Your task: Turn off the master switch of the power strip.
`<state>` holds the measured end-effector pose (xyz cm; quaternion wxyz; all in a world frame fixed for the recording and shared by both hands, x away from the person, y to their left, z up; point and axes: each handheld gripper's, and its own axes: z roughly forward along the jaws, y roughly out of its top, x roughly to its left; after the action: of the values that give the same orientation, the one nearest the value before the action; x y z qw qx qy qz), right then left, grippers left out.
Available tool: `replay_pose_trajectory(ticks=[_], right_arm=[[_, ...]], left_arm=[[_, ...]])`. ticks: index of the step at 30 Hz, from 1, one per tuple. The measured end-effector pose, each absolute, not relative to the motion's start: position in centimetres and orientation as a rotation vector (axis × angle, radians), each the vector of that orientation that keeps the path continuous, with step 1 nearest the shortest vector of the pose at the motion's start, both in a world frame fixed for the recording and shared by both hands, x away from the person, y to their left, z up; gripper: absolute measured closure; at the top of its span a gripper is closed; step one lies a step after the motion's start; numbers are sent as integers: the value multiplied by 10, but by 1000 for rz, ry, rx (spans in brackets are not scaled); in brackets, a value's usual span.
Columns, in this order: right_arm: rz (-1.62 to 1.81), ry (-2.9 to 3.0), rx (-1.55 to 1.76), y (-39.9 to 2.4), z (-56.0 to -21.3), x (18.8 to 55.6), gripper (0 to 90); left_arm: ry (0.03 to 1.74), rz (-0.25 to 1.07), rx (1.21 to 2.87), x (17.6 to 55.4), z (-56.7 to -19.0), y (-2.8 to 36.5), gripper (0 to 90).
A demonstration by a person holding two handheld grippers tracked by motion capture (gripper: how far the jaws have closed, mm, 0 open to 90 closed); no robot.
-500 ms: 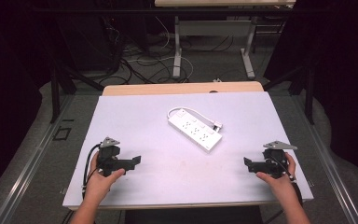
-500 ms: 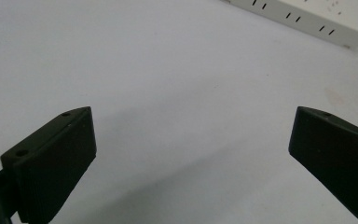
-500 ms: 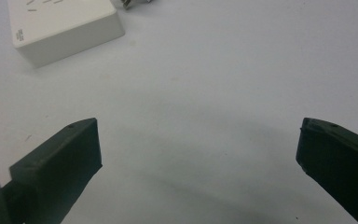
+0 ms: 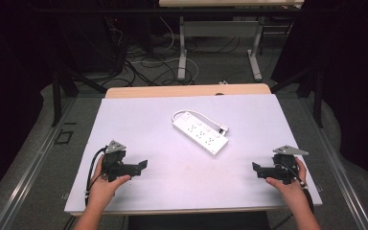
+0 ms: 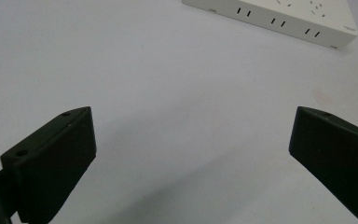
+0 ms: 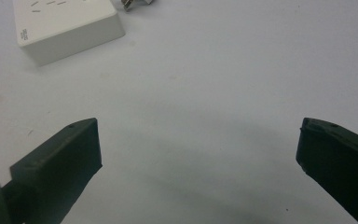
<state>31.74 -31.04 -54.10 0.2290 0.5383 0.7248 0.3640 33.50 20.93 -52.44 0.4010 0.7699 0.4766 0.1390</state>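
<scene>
Down at the near edge, the left hand (image 4: 103,189) holds the left tongs (image 4: 141,165) and the right hand (image 4: 287,184) holds the right tongs (image 4: 256,168), both low over the white tabletop (image 4: 139,120) and pointing inward at each other, well apart. Both sets are spread wide with nothing between the jaws, which is super clear in the left gripper view and the right gripper view: just bare surface in the gap. A black cable (image 4: 92,167) loops off the left one. Further out, roughly mid-tabletop, there's a white power strip (image 4: 200,132) lying flat at a diagonal, its cord (image 4: 184,113) curling round the far end. Something small and metallic sits just beside it (image 6: 137,3), probably its plug, but it's cut off so I can't be sure. Way back, cables on the floor (image 4: 153,67).
</scene>
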Motion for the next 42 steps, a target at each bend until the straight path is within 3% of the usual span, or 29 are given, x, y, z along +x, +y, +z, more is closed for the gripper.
replay_pose_trajectory(ticks=[42], right_arm=[[1019, 2108, 1350, -266, -532, 325, 40]], left_arm=[[1177, 401, 1931, 333, -527, 209, 7]])
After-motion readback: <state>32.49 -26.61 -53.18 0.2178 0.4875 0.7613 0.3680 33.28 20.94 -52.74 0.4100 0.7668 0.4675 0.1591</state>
